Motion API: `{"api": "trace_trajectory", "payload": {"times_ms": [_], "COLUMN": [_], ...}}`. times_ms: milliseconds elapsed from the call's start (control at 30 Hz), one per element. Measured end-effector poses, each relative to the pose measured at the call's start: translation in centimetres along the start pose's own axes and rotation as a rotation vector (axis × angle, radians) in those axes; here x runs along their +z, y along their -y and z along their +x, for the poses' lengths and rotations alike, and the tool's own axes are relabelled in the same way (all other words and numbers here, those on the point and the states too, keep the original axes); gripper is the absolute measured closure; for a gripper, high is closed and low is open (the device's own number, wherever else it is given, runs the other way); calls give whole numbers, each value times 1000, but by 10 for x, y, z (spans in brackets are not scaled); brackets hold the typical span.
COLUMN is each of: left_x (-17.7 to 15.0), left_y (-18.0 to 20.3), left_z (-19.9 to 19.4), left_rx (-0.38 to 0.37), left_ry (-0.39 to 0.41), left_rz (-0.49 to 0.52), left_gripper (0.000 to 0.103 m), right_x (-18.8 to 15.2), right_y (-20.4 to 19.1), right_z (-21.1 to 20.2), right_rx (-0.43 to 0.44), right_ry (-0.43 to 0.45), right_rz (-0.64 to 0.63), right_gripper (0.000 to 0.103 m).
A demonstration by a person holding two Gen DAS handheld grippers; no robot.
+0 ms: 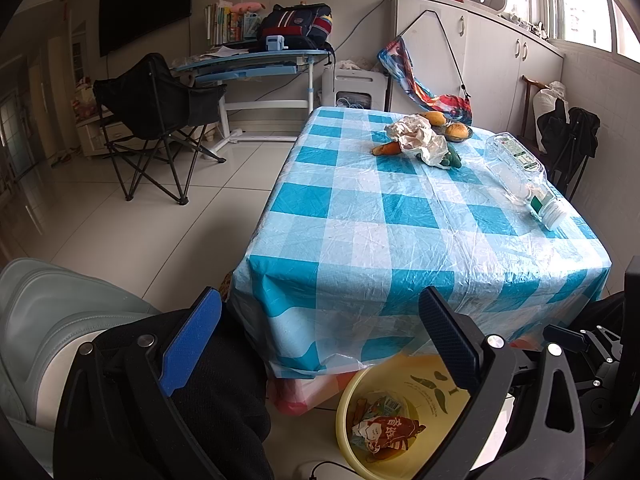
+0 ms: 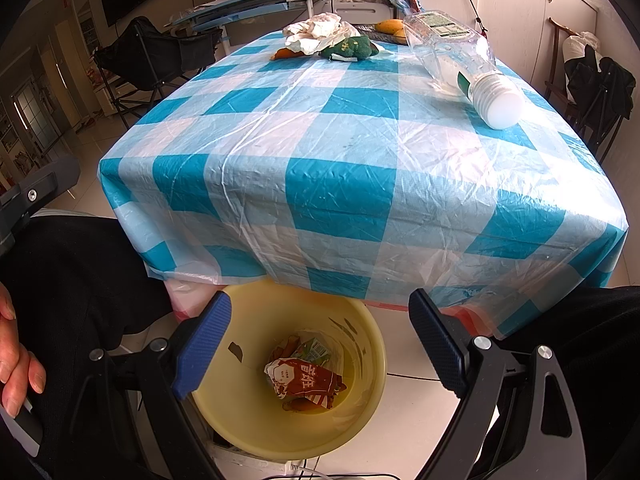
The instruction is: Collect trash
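Both grippers, left and right, hold their jaws released, empty. Below sits a round yellow plastic bin with crumpled wrappers. A clear plastic bottle lies on the counter.

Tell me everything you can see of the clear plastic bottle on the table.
The plastic bottle is clear, looks empty and somewhat crumpled. It has a white ribbed cap, a green neck band and a green-and-white label near its base. It lies on its side on the checked tablecloth, cap toward the near right edge, base toward the fruit dish. No gripper touches it.
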State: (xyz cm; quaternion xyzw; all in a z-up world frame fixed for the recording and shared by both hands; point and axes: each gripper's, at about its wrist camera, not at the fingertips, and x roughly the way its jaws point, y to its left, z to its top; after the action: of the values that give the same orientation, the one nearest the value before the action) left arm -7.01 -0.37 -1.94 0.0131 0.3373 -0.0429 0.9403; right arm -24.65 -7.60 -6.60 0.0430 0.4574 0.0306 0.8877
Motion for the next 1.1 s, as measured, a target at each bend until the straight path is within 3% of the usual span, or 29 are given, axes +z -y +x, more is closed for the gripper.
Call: {"api": "trace_trajectory", "payload": {"times_ms": [200, 333, 500, 700, 967, 1100], "left_x": [0, 1, 2, 8, 31, 43], "left_y": [-5, -12, -10, -1, 23, 34], "left_z": [1, -1, -4, 6, 28, 35], "left_rx": [3, -2, -11, -19, -11, -5], "left_ry": [7, 16, 36, 12, -27, -25], "left_rz": [-26, -67, -83, -79, -34, -23], "left_gripper": [7, 7, 7, 7, 7, 7], "right_x": [2, 13, 36, 76, 135, 162], "right_y": [3, 13, 62, 120, 126, 123], "right_z": [-6, -34, -66, -40, -7, 26], "right_rx": [3, 2, -55, -93, -31, 37], "right_ry": [20, 124, 240, 209, 230, 142], "right_rz": [7, 16, 97, 152, 83, 43], "right_gripper": [16, 16, 16, 16, 16, 16]}}
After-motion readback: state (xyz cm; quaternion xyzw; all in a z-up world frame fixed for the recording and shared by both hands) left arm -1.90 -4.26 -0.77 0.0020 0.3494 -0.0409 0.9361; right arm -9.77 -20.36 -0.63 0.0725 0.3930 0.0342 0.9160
